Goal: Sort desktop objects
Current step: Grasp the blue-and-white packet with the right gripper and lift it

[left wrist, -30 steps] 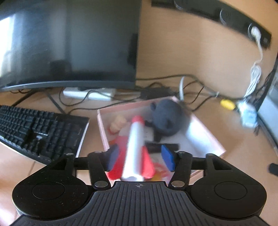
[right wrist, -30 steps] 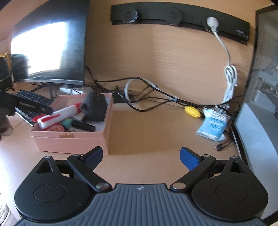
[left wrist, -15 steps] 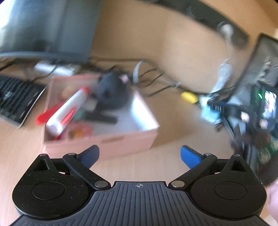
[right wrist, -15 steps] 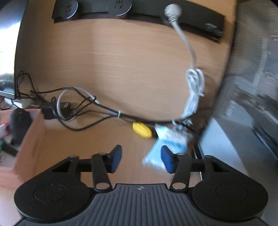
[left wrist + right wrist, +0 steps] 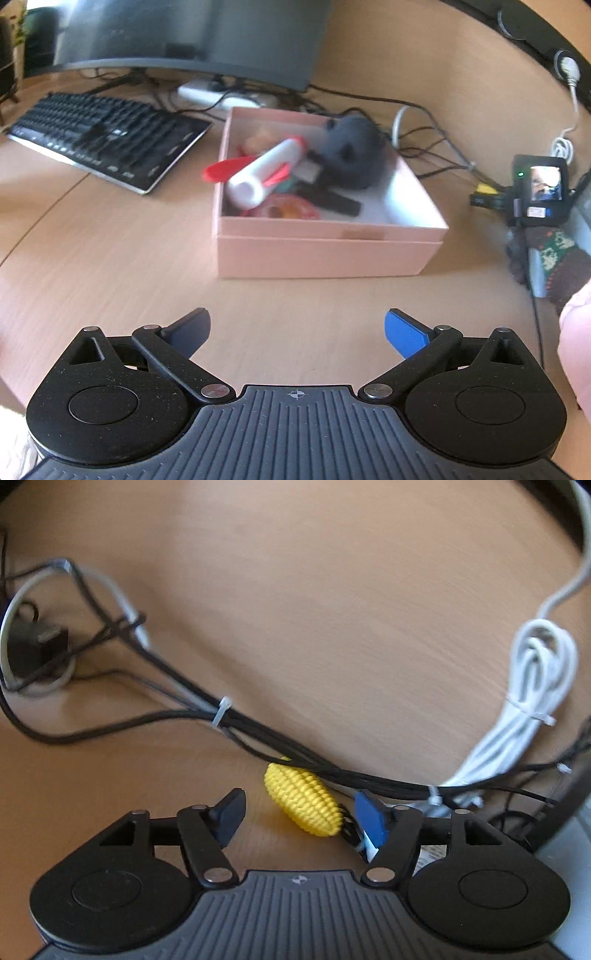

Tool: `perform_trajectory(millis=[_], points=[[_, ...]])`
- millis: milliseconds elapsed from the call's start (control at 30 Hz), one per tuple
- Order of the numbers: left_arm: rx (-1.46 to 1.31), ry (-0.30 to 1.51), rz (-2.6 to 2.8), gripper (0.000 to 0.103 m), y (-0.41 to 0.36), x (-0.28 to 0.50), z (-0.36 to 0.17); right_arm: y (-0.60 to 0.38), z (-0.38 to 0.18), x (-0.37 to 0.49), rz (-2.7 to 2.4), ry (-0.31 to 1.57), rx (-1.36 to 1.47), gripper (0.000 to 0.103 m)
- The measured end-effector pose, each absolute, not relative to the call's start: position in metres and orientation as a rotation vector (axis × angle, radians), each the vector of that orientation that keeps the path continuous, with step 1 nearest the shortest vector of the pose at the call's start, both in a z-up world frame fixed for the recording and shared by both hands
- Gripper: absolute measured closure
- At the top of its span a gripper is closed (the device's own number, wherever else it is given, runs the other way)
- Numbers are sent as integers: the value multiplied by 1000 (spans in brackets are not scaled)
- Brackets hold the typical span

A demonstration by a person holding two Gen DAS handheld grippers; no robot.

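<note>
On the left of the desk lies the keyboard (image 5: pixel 110 144), under the dark monitor (image 5: pixel 192 37). Just right of it sits the pink box (image 5: pixel 325 251), and this is where the change shows: the white-and-red tube (image 5: pixel 264 173), clamped between the left gripper's pads a second ago, now lies inside the box, propped across the other sorted things beside the dark plush toy (image 5: pixel 354 151). The left gripper (image 5: pixel 297 332) has let go and pulled back — its jaws stand spread wide over bare desk in front of the box, with nothing between them. That drop-off looks finished.

Further right, the work has passed to the other hand. The right gripper (image 5: pixel 299 818), which a second ago faced the whole desk from well back, has swung in close to the tangle of black cables (image 5: pixel 295 746) at the back edge. The yellow ribbed object (image 5: pixel 303 801) now sits between its jaws, which are opening; the pads do not press on it yet — there is a clear gap on the left side, while the right pad is very near or touching, hard to tell. One end of the yellow piece tucks under the cable bundle, so a snag on lifting seems possible. The white coiled cord (image 5: pixel 532 686) hangs further right, apart from it.

Judging by this, the yellow object is the next item bound for the box.
</note>
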State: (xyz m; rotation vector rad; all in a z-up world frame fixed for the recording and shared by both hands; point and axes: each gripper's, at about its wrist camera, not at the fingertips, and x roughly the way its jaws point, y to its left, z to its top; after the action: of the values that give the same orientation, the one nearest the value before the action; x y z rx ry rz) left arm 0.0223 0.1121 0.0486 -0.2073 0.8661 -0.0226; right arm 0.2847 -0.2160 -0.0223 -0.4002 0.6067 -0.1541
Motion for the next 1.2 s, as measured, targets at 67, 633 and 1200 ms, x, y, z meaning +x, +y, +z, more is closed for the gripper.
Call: perform_trajectory(millis=[67, 633, 1200], points=[[-201, 869, -21, 0, 114, 21, 48, -216, -22, 288, -133, 617, -404, 59], [-95, 919, -342, 0, 54, 47, 26, -217, 44, 145, 26, 509, -176, 18], [12, 931, -325, 0, 56, 23, 23, -291, 4, 210, -217, 626, 140, 54]])
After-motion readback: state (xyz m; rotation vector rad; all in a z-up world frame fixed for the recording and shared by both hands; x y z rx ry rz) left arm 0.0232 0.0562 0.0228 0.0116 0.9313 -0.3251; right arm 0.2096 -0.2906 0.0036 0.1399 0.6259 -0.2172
